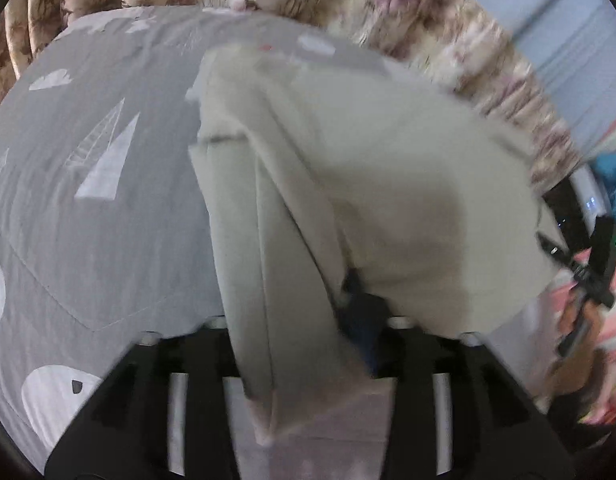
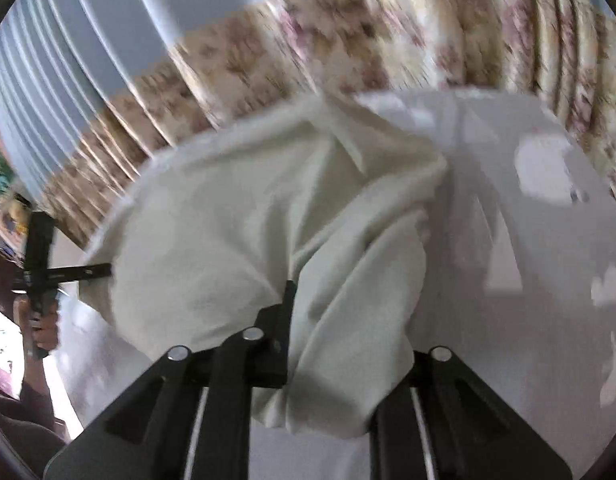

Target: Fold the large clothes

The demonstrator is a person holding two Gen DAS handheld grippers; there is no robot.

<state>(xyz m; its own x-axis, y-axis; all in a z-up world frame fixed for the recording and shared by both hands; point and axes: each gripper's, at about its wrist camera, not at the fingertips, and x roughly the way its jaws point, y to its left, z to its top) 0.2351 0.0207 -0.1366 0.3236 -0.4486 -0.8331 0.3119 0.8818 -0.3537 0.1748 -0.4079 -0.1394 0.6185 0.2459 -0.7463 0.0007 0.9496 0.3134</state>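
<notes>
1. The left gripper (image 1: pixel 308 320) is holding a bunched edge of the pale garment (image 1: pixel 388 184) between its half-closed jaws, so the cloth is draping ahead of the tool.
2. The right gripper (image 2: pixel 328 320) is pinching another gathered edge of the garment (image 2: pixel 227 232) with narrow jaws (one dark finger (image 2: pixel 285 320) shows at the fold); two held edges are keeping the fabric spread for folding.
3. The garment is hanging just beyond both tools, over the grey patterned bed sheet (image 1: pixel 87 200).
4. Motion blur is obscuring pad contact; both grips are probably secure.
</notes>
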